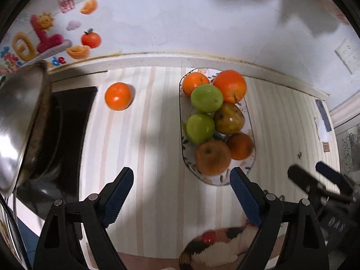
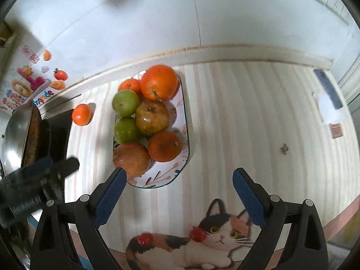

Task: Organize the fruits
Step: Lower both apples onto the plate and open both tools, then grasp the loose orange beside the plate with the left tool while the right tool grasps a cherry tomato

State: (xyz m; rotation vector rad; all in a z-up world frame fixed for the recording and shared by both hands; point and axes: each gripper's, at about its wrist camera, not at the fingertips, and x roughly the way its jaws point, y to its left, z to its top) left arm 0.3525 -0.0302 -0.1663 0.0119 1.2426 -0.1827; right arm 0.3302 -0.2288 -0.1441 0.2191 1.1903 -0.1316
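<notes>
An oval floral plate (image 1: 251, 121) (image 2: 185, 132) on the striped counter holds several fruits: oranges, two green apples (image 1: 206, 98) (image 2: 125, 103) and reddish-brown apples (image 1: 212, 157) (image 2: 131, 159). One loose orange (image 1: 118, 96) (image 2: 81, 114) lies on the counter left of the plate. My left gripper (image 1: 181, 177) is open and empty, above the counter just near of the plate. My right gripper (image 2: 178, 177) is open and empty, over the plate's near end. Each gripper shows at the edge of the other's view.
A steel wok (image 1: 20, 121) (image 2: 16, 135) sits on a black stove at the left. A cat-print mat (image 2: 202, 236) lies at the counter's near edge. The tiled wall with stickers (image 1: 40, 38) stands behind. Small items (image 2: 328, 110) lie at the far right.
</notes>
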